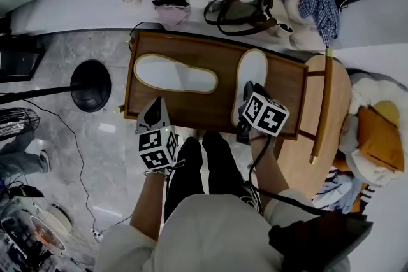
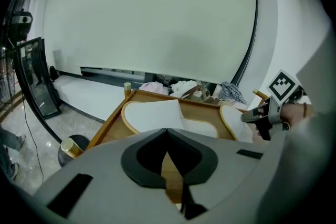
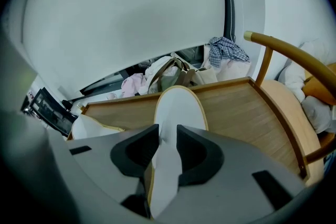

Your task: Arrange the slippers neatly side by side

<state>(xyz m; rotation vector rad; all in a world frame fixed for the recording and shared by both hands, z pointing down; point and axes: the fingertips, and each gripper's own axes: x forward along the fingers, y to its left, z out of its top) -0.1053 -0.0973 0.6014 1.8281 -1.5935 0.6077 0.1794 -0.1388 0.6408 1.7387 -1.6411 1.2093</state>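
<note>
Right hand-held gripper (image 3: 168,131) spread around white gold-trimmed cloth slipper (image 3: 181,105), left hand-held gripper (image 2: 167,130) pressed together, empty; risk of snagging, skewing it on withdrawal.

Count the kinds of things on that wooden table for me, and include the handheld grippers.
Slippers: 2
Grippers: 2
Wooden table: 1
Total: 5
</note>
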